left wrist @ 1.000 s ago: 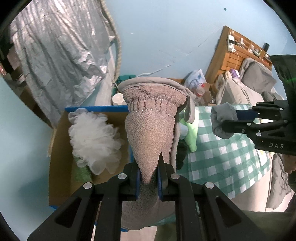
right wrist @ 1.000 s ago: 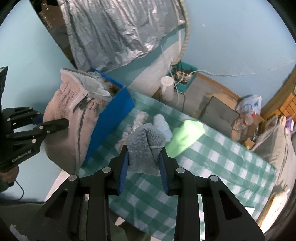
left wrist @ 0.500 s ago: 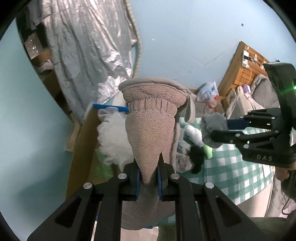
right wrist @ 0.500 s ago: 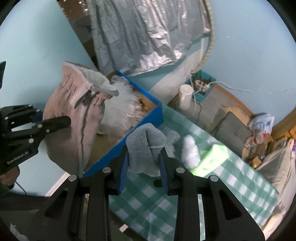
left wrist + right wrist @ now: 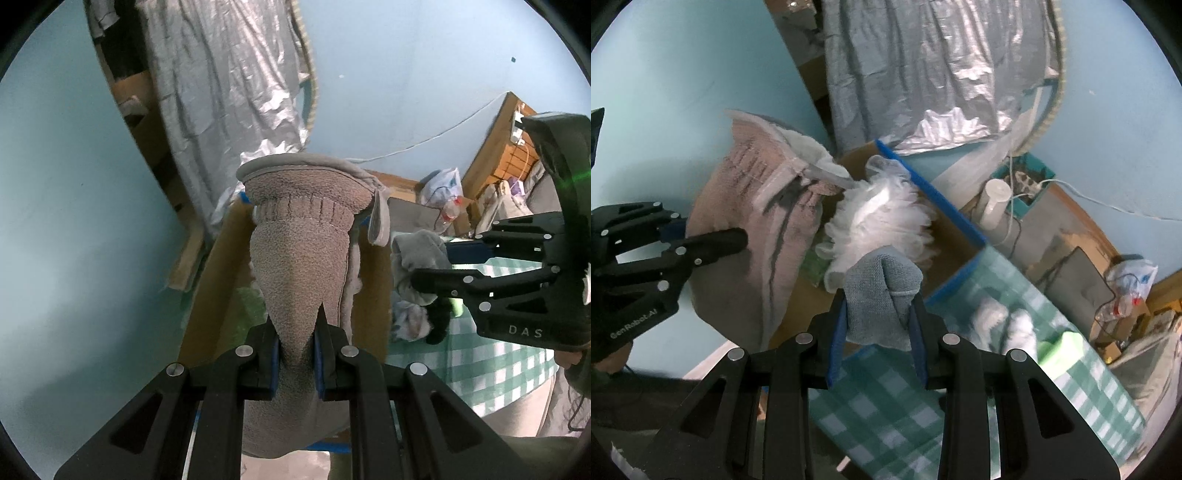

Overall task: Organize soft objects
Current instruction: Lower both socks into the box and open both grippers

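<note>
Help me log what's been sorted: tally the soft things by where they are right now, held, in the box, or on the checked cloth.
Held in a hand-held gripper: 2 (pink-brown mitt, grey cloth)
In the cardboard box: 1 visible (white mesh puff)
On the checked cloth: 3 visible (two white fluffy pieces, green item)
Total: 6

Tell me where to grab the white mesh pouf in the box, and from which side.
Pinch the white mesh pouf at its ruffled top, coming from above: it lies in the cardboard box, walls block its sides, and the loose ruffles should bunch easily between the pads.
</note>
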Tool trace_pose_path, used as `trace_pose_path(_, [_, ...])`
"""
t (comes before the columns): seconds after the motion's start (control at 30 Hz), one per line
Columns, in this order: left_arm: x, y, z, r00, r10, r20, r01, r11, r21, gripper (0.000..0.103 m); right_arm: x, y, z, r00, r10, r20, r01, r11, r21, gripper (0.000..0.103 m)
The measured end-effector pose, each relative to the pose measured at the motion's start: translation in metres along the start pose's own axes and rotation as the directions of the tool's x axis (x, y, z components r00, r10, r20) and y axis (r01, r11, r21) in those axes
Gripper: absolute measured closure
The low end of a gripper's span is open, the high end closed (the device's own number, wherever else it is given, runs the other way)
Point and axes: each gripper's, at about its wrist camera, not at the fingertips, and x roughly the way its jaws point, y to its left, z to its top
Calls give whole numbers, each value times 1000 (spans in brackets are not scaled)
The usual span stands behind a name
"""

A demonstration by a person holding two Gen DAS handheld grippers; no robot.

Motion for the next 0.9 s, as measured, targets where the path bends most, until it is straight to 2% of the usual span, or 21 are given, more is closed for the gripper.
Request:
trace_pose_path(0.2, [19, 18, -6, 999, 9, -32, -9, 1000, -11, 89, 26, 17, 10, 999, 17, -34, -17, 1000, -4, 73])
trace_pose_path(0.6, [60, 38, -19, 996, 17, -88, -20, 999, -39, 87, 73, 30, 4, 991, 51, -122, -48, 999, 23, 73])
trace_pose_path(0.7, [62, 37, -20, 996, 24, -87, -27, 999, -33, 81, 82, 30, 3, 988, 56, -141, -51, 998, 35, 70])
trace_pose_path(0.77, [62, 37, -20, 996, 24, -89, -27, 999, -34, 74, 84, 30, 1, 987, 64, -148, -58, 997, 45, 67])
trace_pose_path(0.83, [61, 36, -20, 996, 34, -88, -37, 999, -34, 62, 86, 29, 0, 987, 57, -149, -50, 997, 52, 64])
trace_pose_path(0.9, [60, 36, -21, 996, 33, -80, -36, 999, -29, 57, 86, 29, -1, 988, 51, -147, -43, 997, 56, 59])
